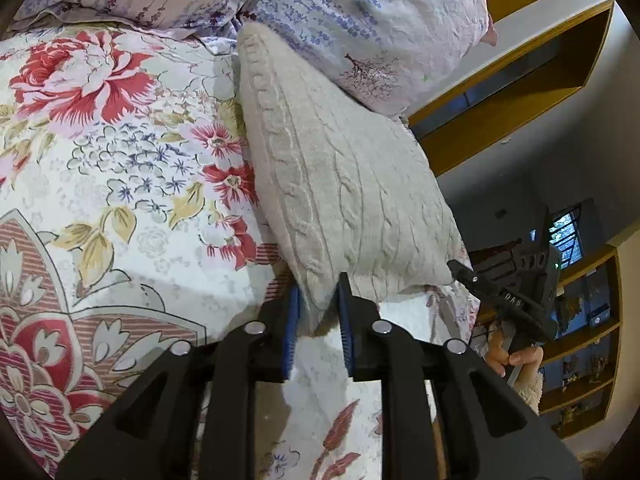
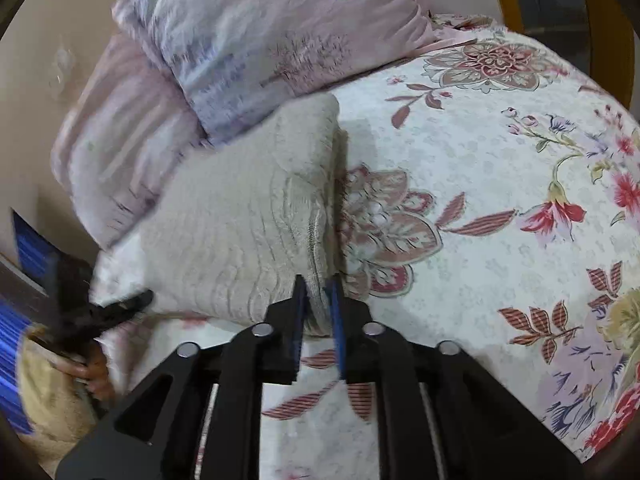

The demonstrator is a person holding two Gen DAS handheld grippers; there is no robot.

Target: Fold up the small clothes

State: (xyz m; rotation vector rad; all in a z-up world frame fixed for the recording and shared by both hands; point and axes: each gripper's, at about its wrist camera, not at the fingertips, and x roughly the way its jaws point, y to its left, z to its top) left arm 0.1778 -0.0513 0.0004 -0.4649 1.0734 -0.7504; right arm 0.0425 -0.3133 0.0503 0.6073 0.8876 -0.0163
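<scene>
A bed (image 1: 132,168) spread with a floral quilt in red, pink and olive fills both wrist views, its cover printed with large peonies and striped leaves. At the head of the bed lie two pillows (image 1: 360,20) in pale lilac cases with a lavender-sprig print, one overlapping the other. Beyond the bed, in the left wrist view, yellow-brown wooden shelving (image 1: 516,80) runs along a pale wall, with a lower shelf unit (image 1: 584,364) holding small objects too blurred to name, and a barred window (image 1: 564,236) behind. A cream cable-knit sweater (image 1: 344,184), already folded into a thick oblong, rests on the bed with its far end against the pillows. The left claw (image 1: 318,304) pinches one near corner of the sweater between its blue pads, fingers drawn in on the knit. The right claw (image 2: 318,300) likewise grips the sweater's other near corner, its jaws closed on the ribbed edge. Each claw appears at the margin of the other's view, with the person's hand (image 1: 516,356) wrapped round the handle of the right one, near the sweater's corner.
</scene>
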